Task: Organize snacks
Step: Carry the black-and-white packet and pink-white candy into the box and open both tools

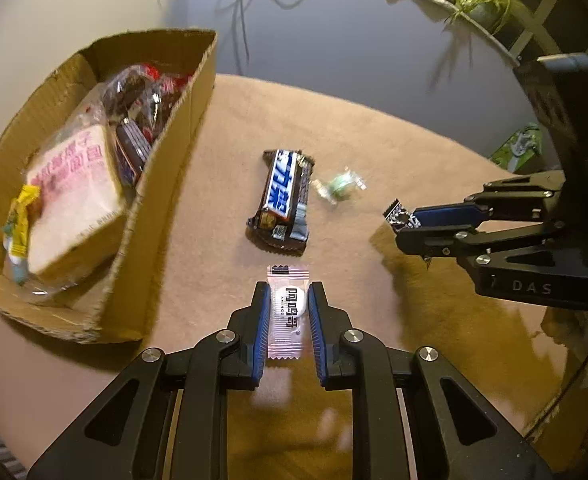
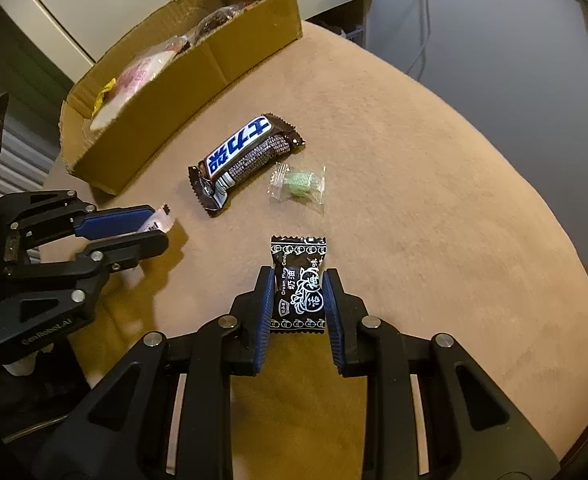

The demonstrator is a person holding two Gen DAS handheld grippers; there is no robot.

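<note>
A pale pink candy [image 1: 288, 312] is pinched between the blue pads of the left hand-held gripper [image 1: 289, 300], held over the tan counter [image 1: 374, 140]. The right hand-held gripper [image 2: 299, 292] is clamped on a black plum candy [image 2: 299, 284]. Beyond them a chocolate bar [image 2: 246, 160] and a small green candy [image 2: 298, 184] lie side by side on the counter. Further left stands an open cardboard box [image 1: 166, 152] holding wrapped bread [image 1: 74, 196] and other snacks.
</note>
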